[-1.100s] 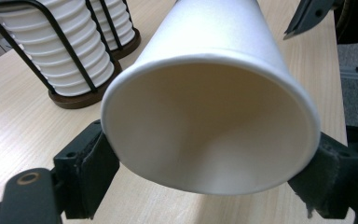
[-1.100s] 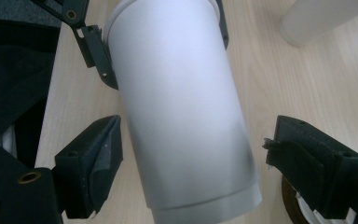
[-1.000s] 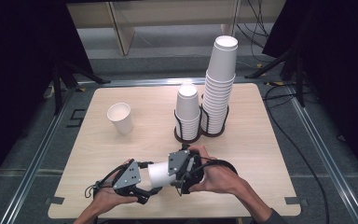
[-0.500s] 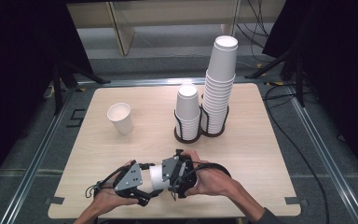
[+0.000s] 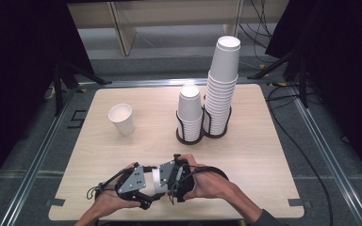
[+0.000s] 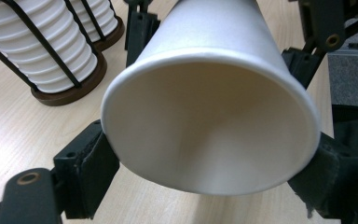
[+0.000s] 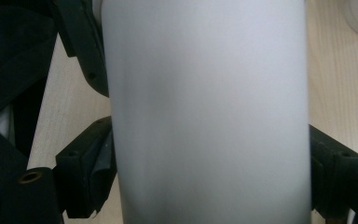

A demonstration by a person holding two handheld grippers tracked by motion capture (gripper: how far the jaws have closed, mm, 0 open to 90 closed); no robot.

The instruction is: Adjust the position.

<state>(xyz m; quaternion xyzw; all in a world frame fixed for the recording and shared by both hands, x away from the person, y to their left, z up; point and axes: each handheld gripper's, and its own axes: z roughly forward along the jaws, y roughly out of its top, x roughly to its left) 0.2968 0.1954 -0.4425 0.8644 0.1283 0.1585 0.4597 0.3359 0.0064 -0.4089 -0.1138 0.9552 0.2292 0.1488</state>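
Observation:
A white paper cup point(image 5: 157, 180) lies on its side just above the table's front edge, held between both grippers. My left gripper point(image 5: 151, 187) comes from the left, and its pads point(image 6: 91, 156) press on the rim of the cup point(image 6: 205, 135), whose mouth faces its camera. My right gripper point(image 5: 164, 177) comes from the right and its pads point(image 7: 100, 161) clamp the cup's blurred wall point(image 7: 209, 116). In the left gripper view the right gripper's fingers point(image 6: 324, 28) reach around the cup's far end.
A lone upright paper cup point(image 5: 121, 118) stands at the table's left. Two black wire holders sit right of centre: one with a short cup stack point(image 5: 189, 110), one with a tall stack point(image 5: 223, 80). The short stack point(image 6: 42, 51) lies beyond the held cup.
The right hand and its gripper have sunk and slid a little left toward the front edge, closing up on the left gripper. The left hand has stayed put, still gripping the cup.

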